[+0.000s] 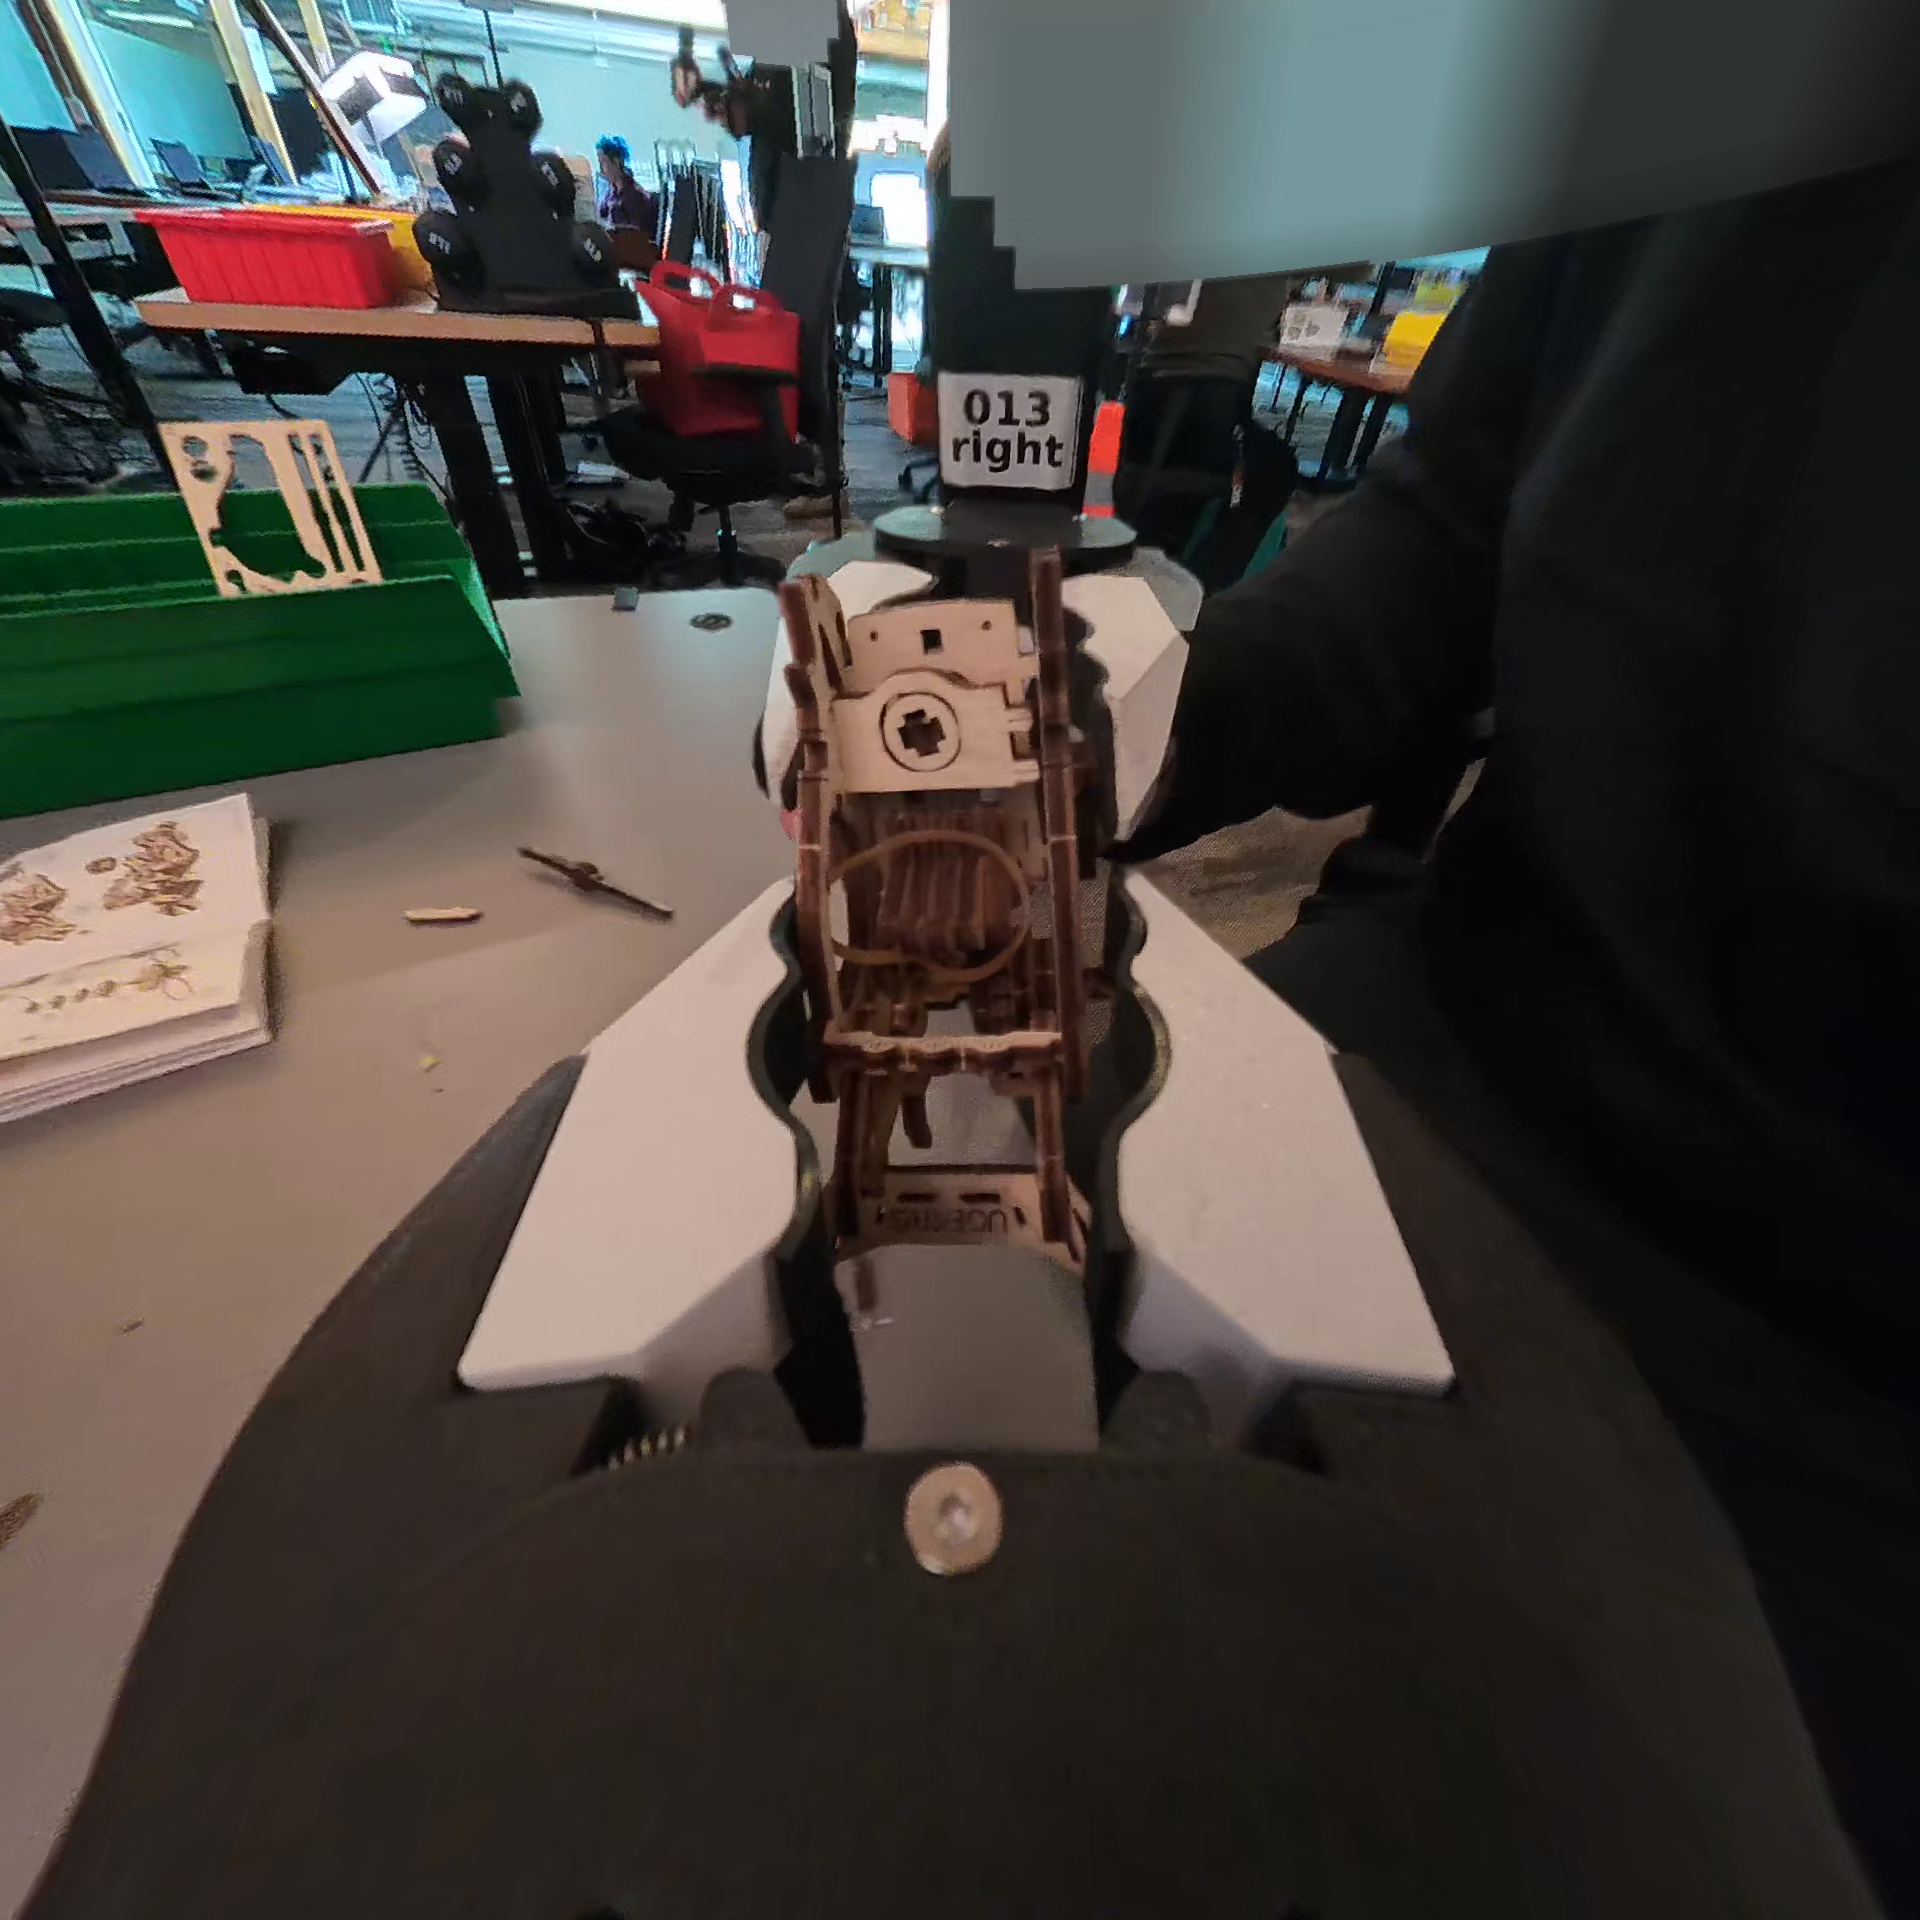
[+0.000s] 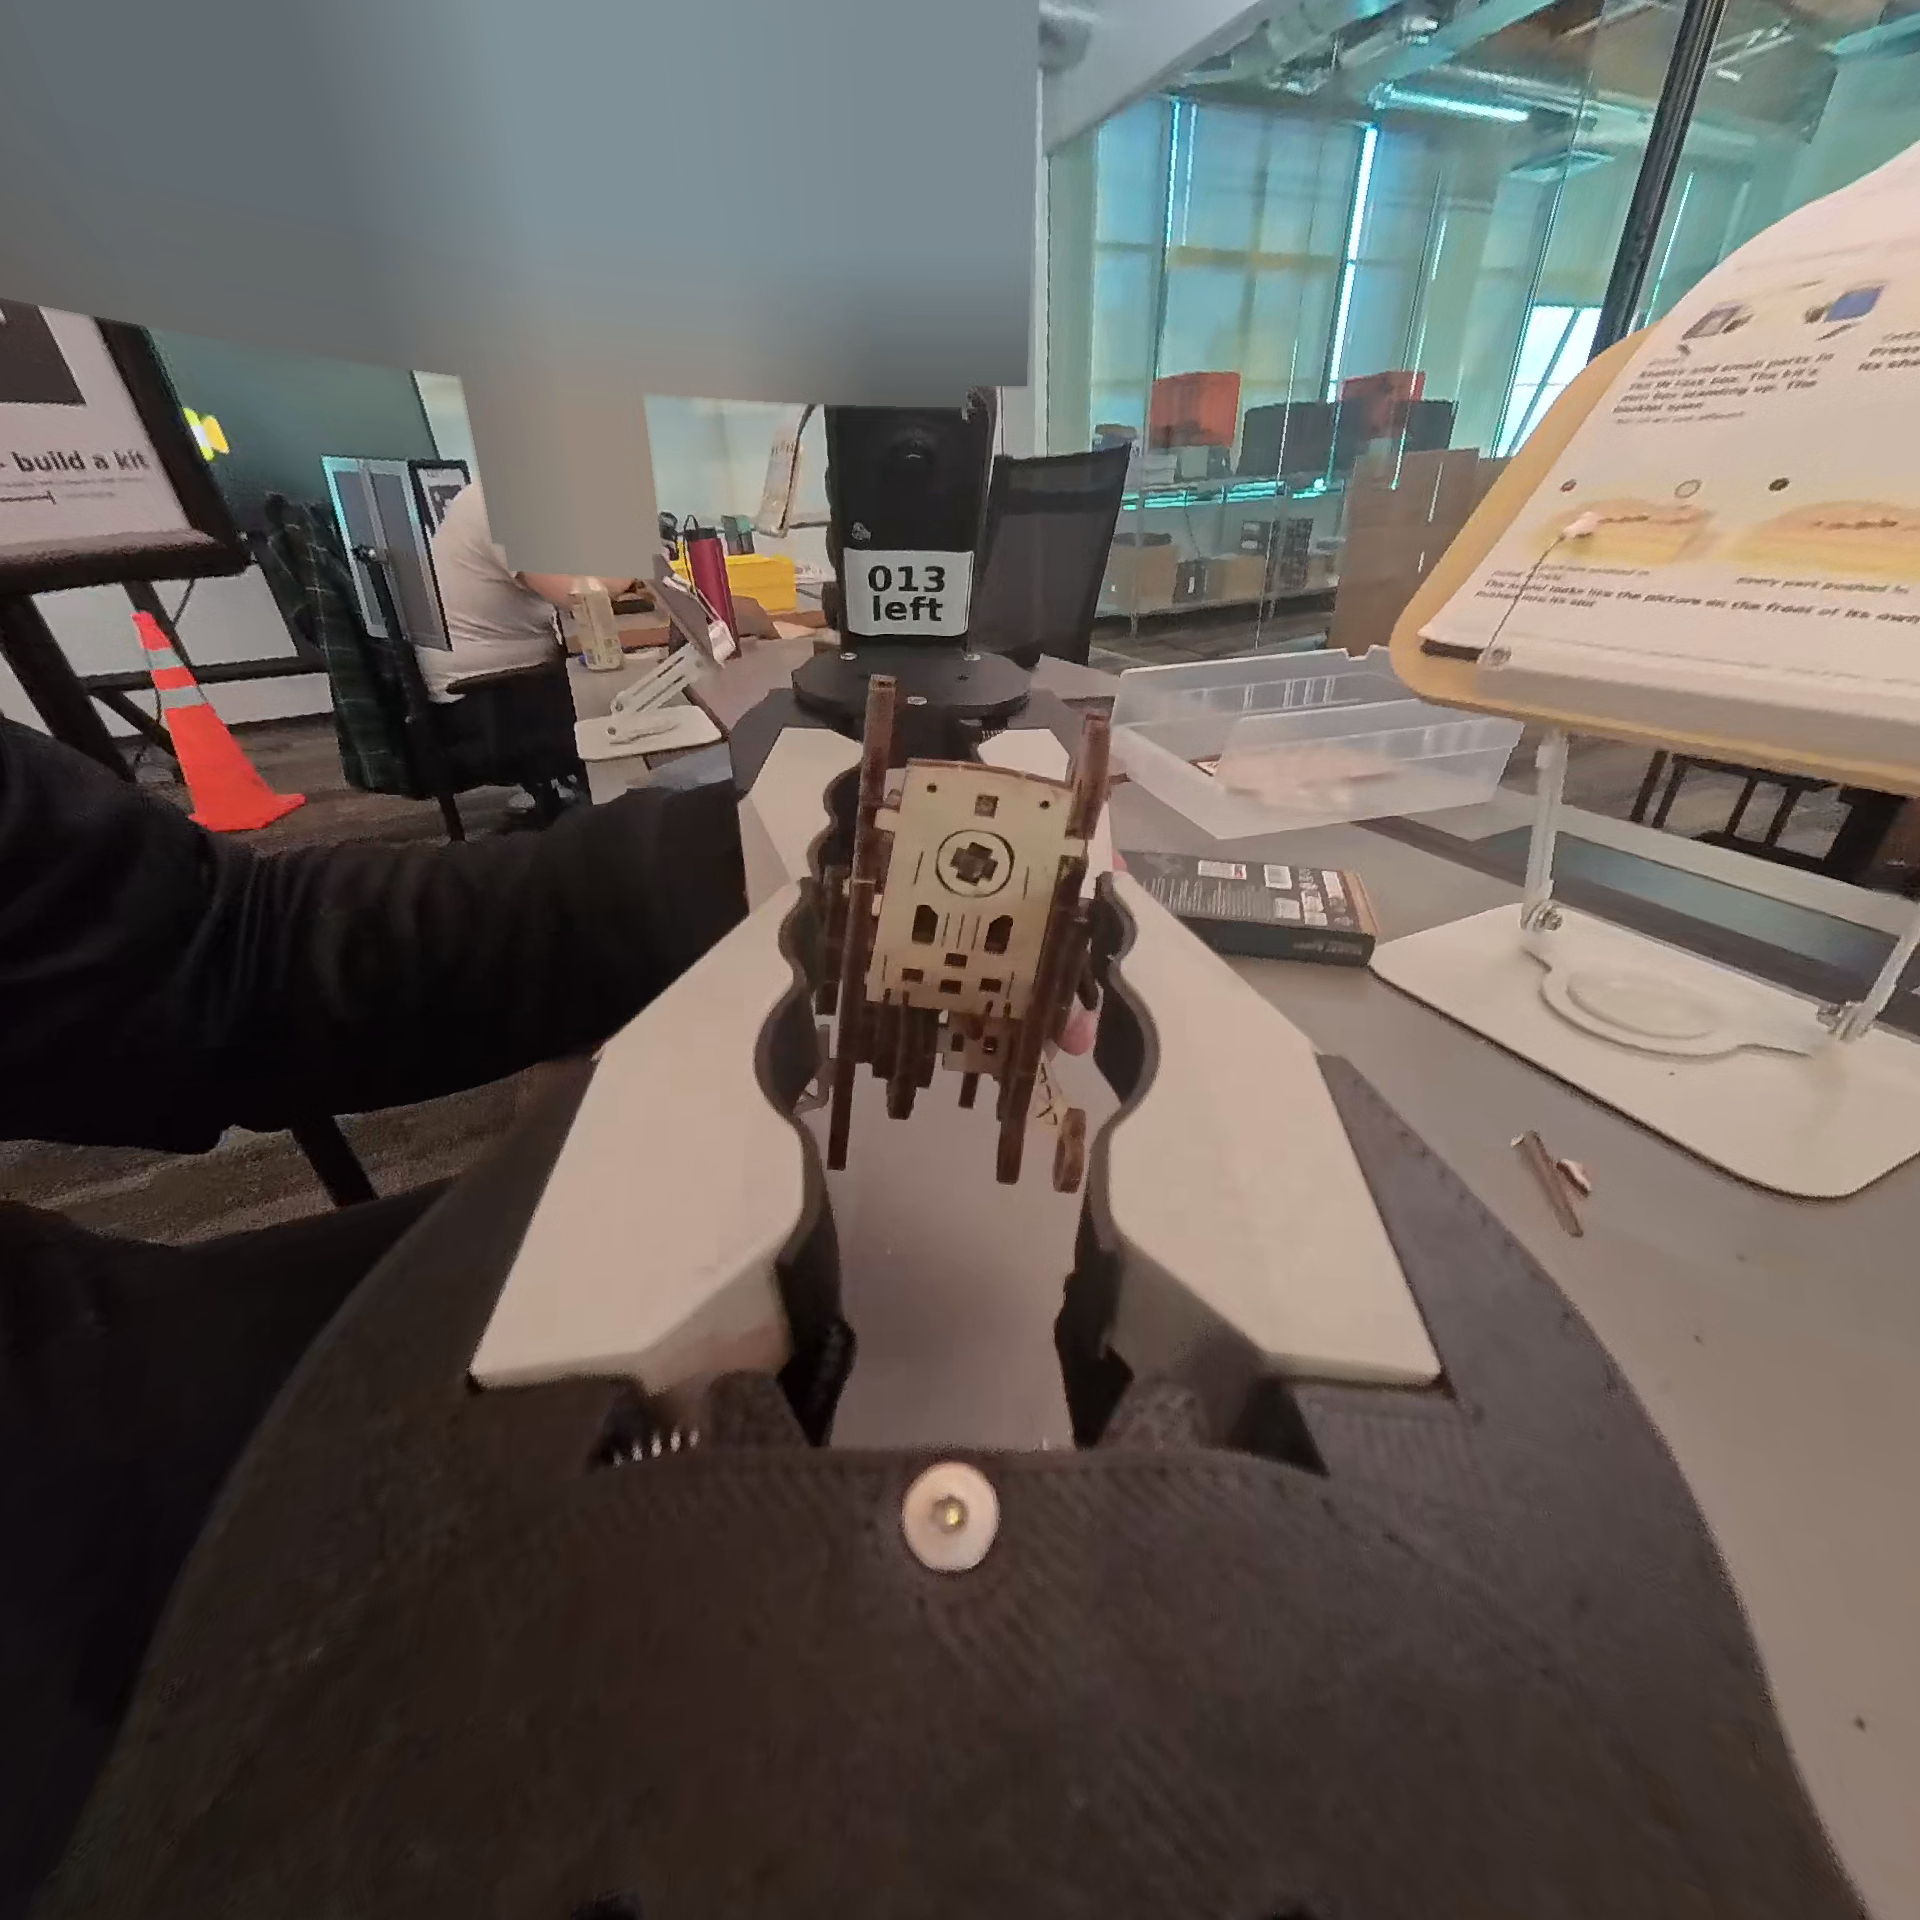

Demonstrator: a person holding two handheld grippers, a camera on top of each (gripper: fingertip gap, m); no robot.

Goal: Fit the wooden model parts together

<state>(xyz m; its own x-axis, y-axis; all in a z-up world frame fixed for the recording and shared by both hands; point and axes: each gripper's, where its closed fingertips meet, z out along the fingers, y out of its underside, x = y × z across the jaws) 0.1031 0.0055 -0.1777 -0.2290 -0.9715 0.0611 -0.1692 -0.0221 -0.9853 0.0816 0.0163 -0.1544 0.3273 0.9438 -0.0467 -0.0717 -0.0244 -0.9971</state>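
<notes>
Behind you an open workshop is stretching away with desks and glass walls, and below you a grey table [image 1: 644, 665] is carrying the work. Above its near edge you are holding the wooden model [image 1: 935, 883], a half-built frame of dark laser-cut ribs with a pale plate on each end and a rubber band looped inside. Your left gripper [image 1: 951, 935] is clamping the model's two side frames between its white fingers [image 1: 665, 1143], and your right gripper [image 2: 961, 966] is facing it from the opposite end, its fingers [image 2: 665, 1164] pressing on the same model, so both tools are sharing one piece in mid-air. Your dark sleeve [image 2: 312, 935] is reaching in behind the left tool. On the table to the left, a slim wooden rod [image 1: 594, 881] and a small pale chip [image 1: 442, 915] are lying loose, just beside an open instruction booklet [image 1: 125, 935], with a green rack [image 1: 229, 644] holding a punched-out wooden sheet [image 1: 275, 509] beyond it. To the right, a clear plastic bin [image 2: 1320, 748], a dark box [image 2: 1257, 899] and a white stand [image 2: 1704, 1039] bearing a printed page are sitting well apart from the model.
</notes>
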